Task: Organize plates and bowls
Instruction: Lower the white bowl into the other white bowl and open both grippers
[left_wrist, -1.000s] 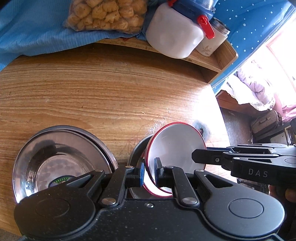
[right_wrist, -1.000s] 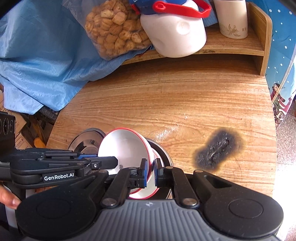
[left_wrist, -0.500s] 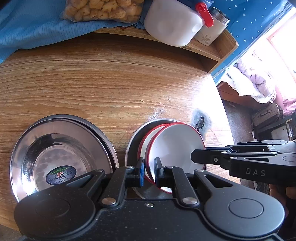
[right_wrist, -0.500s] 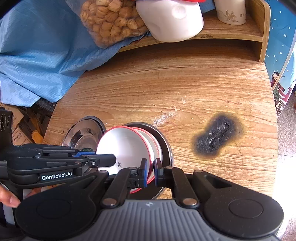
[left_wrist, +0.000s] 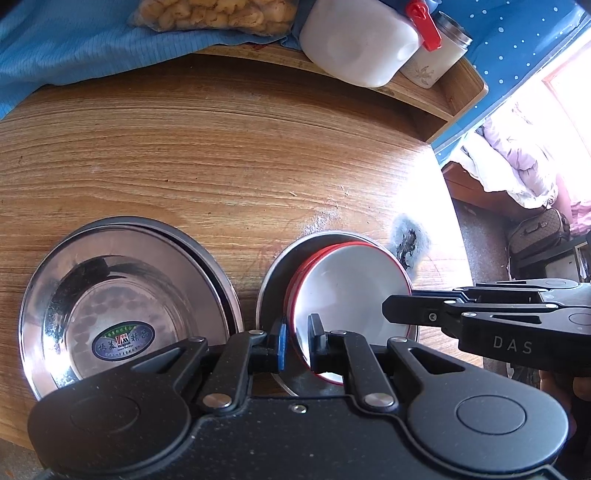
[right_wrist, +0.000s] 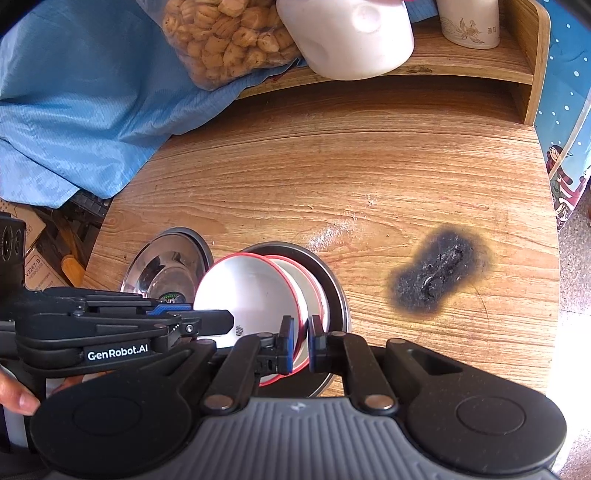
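Surface: wooden surface (right_wrist: 369, 177) with pronounced grain; a black scorch mark (right_wrist: 437, 278) sits right of the dishes.
Raised shelf: wooden shelf (right_wrist: 461, 66) along the far edge, carrying a white plastic jug (right_wrist: 351, 37), a white printed cup (right_wrist: 469, 26) and a clear bag of snacks (right_wrist: 225, 44).
Cloth: blue cloth (right_wrist: 74, 110) draped over the far left, lying under the snack bag.
Background: bedding and a suitcase visible beyond the surface's right edge in the left wrist view.
Steel plates: stack of steel plates (left_wrist: 122, 306) at the left, the top one bearing an oval label in its centre.
Steel bowl: steel bowl (left_wrist: 275, 280) just right of the plates, resting on the surface.
Lower red-rimmed bowl: second red-rimmed bowl (right_wrist: 312, 284) nested inside the steel bowl.
Upper red-rimmed bowl: white red-rimmed bowl (left_wrist: 351, 291), tilted, partly inside the nested one, its rim toward the plates raised.
Left tool: left tool (left_wrist: 296, 341) clenched on the near left rim of the upper bowl, blue pad outside, black finger inside.
Right tool: right tool (right_wrist: 301, 345) clenched on the near right rim of the same bowl.
Person: a fingertip shows at the lower left edge of the right wrist view.
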